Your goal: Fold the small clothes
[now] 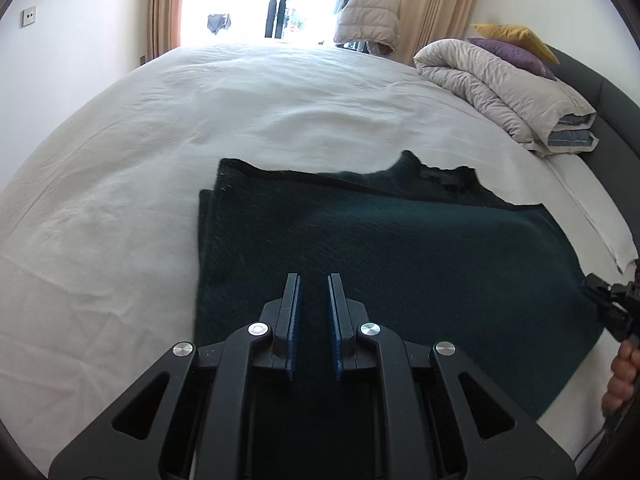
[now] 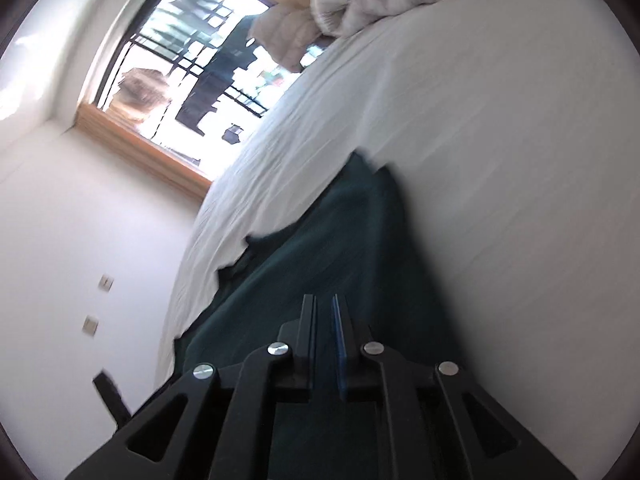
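Dark green knitwear [image 1: 400, 264] fills the near foreground, lying partly folded on the white bed [image 1: 200, 120], its long axis running left to right across the left wrist view. Directly above its near-middle hovers the left gripper [image 1: 314, 280], fingers slightly apart with nothing between them. At the garment's right edge, the right gripper [image 2: 324, 304] is tilted steeply, with a narrow gap between its fingers; blur makes contact uncertain, though it seems nearer a graspable edge.

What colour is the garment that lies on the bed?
The garment is dark green, plain with no pattern; the left wrist view shows it best.
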`<state>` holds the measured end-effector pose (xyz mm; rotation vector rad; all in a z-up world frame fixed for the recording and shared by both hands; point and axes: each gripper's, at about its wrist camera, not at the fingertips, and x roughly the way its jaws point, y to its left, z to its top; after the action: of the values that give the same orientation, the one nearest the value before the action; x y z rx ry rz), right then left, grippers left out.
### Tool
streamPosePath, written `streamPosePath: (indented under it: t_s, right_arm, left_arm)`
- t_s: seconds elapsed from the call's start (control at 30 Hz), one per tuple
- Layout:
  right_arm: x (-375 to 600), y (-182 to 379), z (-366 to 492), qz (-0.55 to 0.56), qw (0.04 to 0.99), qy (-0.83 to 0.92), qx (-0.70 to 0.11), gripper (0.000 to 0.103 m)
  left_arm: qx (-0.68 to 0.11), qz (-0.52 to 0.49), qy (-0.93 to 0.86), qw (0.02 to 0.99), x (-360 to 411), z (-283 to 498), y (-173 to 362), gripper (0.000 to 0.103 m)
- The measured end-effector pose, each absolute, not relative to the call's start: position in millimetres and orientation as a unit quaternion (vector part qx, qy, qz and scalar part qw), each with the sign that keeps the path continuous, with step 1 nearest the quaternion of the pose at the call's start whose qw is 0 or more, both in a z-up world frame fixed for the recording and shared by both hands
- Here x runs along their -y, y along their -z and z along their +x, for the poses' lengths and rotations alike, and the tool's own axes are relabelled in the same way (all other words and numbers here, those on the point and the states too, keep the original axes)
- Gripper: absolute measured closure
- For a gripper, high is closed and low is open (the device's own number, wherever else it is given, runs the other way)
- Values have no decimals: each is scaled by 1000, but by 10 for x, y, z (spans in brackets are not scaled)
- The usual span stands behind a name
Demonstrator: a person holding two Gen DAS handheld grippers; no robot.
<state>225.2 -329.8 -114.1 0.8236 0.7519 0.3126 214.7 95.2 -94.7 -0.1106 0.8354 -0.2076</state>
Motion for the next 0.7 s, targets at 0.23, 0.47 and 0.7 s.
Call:
streamPosePath:
  t_s: [0.23,0.47,0.7]
  right_arm:
    - [2639,1484,2226,386,803,-209,-405,92]
    - [3717,1534,1904,429,824,-63,-366,103]
    - [4104,1245,1652,424,844,17,-328,94]
  left_arm:
    - [-412,-9,85,907,-811,1697,1060,90]
    - [-411,3,83,908,-815,1630,1112,90]
    - [-413,-5,89,907,-876,1647,1115,90]
